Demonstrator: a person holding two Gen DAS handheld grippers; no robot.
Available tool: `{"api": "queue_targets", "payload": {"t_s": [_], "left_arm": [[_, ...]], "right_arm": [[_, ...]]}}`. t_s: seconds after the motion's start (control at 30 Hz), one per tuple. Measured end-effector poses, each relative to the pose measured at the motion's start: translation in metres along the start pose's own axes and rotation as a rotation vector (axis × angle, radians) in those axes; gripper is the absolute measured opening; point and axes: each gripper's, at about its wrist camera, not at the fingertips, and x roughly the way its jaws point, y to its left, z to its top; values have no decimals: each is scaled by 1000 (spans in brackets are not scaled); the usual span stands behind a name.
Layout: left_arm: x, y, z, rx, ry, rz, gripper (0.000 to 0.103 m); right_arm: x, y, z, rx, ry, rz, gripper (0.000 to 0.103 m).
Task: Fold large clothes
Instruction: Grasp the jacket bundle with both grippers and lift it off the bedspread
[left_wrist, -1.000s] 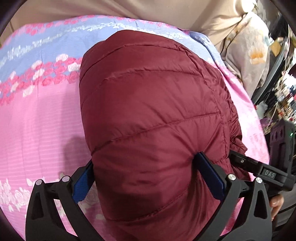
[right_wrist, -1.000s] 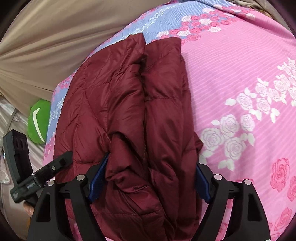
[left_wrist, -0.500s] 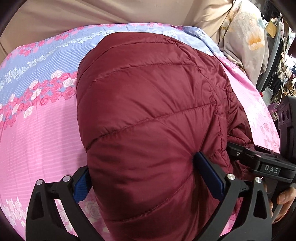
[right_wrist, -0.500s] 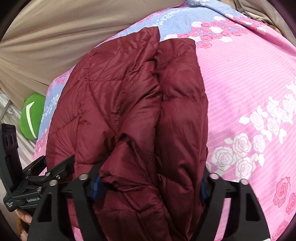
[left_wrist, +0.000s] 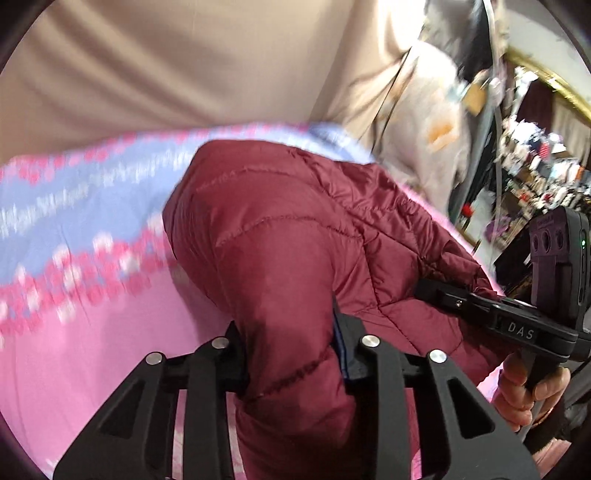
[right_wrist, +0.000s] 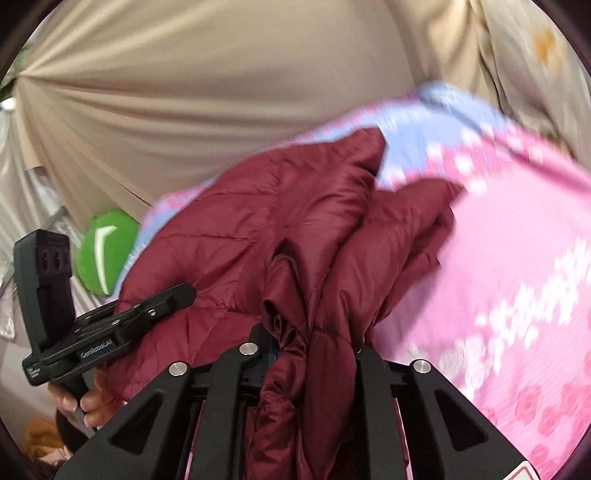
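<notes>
A dark red quilted puffer jacket (left_wrist: 295, 229) lies on a pink and blue floral bedsheet (left_wrist: 92, 295). My left gripper (left_wrist: 291, 343) is shut on the jacket's near edge, the fabric bunched between its fingers. My right gripper (right_wrist: 310, 347) is shut on another bunched part of the same jacket (right_wrist: 258, 236). The near edge is lifted off the sheet and the far part still rests on it. The right gripper also shows at the right of the left wrist view (left_wrist: 517, 321), and the left gripper at the left of the right wrist view (right_wrist: 110, 321).
A beige curtain (right_wrist: 184, 92) hangs behind the bed. A green cushion (right_wrist: 107, 247) sits at the bed's left end. A pale floral cloth (left_wrist: 424, 129) and cluttered shelves (left_wrist: 535, 166) stand to the right.
Both grippers closed from wide open onto the jacket's near edge. They lifted and tilted up, pulling the fabric up; the view now shows more curtain and is blurred by motion.
</notes>
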Motion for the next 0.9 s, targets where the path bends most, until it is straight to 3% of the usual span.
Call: {"api": "queue_targets", "payload": {"t_s": [0.23, 0.53, 0.73, 0.9], "left_arm": [[-87, 8, 38, 105, -284, 47, 30], [-167, 60, 72, 162, -546, 212, 30], [-184, 100, 81, 165, -630, 297, 31], [-154, 157, 79, 93, -589, 335, 31]], "right_arm": [[-48, 78, 39, -180, -272, 90, 14], [-22, 179, 96, -317, -457, 271, 14], [25, 228, 121, -359, -490, 352, 14], [95, 232, 133, -341, -409, 356, 15]]}}
